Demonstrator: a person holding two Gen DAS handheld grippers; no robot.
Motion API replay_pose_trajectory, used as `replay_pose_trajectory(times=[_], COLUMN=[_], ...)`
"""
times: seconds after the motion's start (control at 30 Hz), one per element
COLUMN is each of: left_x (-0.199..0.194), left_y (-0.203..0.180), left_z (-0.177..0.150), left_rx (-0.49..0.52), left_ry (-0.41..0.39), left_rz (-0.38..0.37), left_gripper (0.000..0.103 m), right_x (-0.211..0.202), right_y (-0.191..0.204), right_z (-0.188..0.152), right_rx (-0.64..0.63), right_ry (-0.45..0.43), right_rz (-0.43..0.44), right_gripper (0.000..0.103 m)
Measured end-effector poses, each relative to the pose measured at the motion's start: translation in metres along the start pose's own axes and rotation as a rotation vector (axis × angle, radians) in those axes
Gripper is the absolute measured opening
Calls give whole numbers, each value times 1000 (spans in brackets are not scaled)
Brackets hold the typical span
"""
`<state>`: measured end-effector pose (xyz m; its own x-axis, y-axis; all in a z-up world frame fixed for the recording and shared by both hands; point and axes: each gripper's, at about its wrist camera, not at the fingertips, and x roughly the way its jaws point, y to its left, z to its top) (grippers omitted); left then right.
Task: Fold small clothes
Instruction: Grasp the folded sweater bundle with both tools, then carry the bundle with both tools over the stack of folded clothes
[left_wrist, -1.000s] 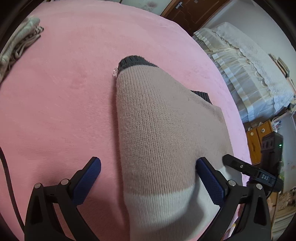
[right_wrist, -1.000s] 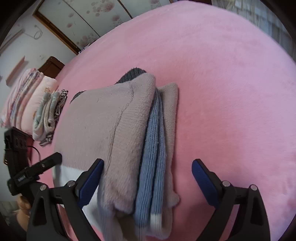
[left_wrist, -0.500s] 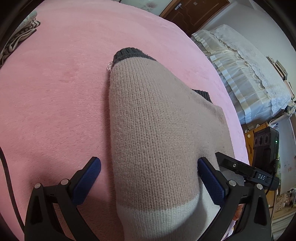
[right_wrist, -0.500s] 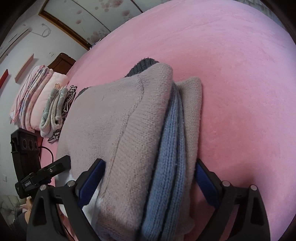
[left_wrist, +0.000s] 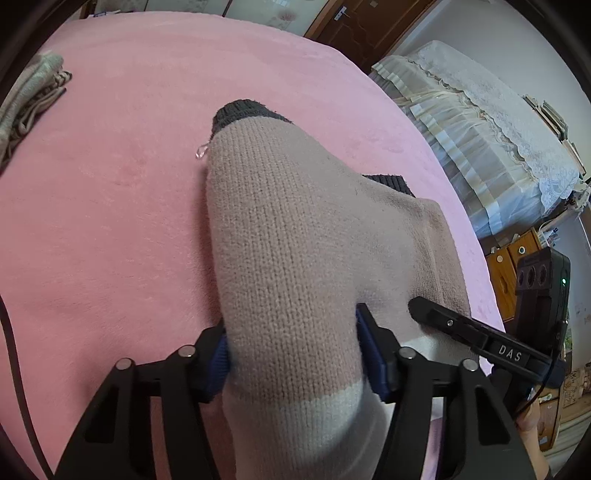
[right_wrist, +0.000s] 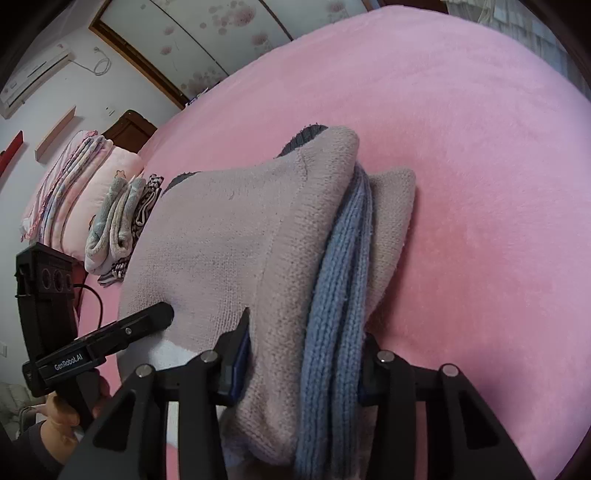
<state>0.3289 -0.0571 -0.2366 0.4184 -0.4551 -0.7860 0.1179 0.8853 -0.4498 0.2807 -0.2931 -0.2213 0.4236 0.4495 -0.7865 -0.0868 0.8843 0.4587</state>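
Beige knit sweater (left_wrist: 295, 236) with a blue ribbed layer (right_wrist: 340, 280) lies folded on the pink blanket (left_wrist: 110, 229). Its near end is bunched at six o'clock in both views: the left gripper (left_wrist: 295, 354) and right gripper (right_wrist: 303, 365) have just closed and clamp it. Folded clothes (right_wrist: 122, 218) sit at nine o'clock in the right wrist view.

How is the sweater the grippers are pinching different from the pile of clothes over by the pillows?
The beige sweater is knitted, plain beige with grey and blue parts; the folded pile looks fluffy and patterned. The sweater is pinched by the left gripper and right gripper; nothing touches the pile. Both are on the pink blanket.
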Motion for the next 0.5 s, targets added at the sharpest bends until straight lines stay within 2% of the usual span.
replay_pose_trajectory(times=[0.3,0.5], left_x=[-67,-140], left_y=[-13,8], left_z=[-16,-25], left_rx=[26,31], left_ry=[-32,-60], left_rz=[35,58], left_gripper=[55,55], right_x=[-37,-56], right_y=[44,101], right_z=[-30,-44], right_rx=[-6,-29], right_ry=[-18,-33], right_rz=[5,50], right_gripper=[40,40])
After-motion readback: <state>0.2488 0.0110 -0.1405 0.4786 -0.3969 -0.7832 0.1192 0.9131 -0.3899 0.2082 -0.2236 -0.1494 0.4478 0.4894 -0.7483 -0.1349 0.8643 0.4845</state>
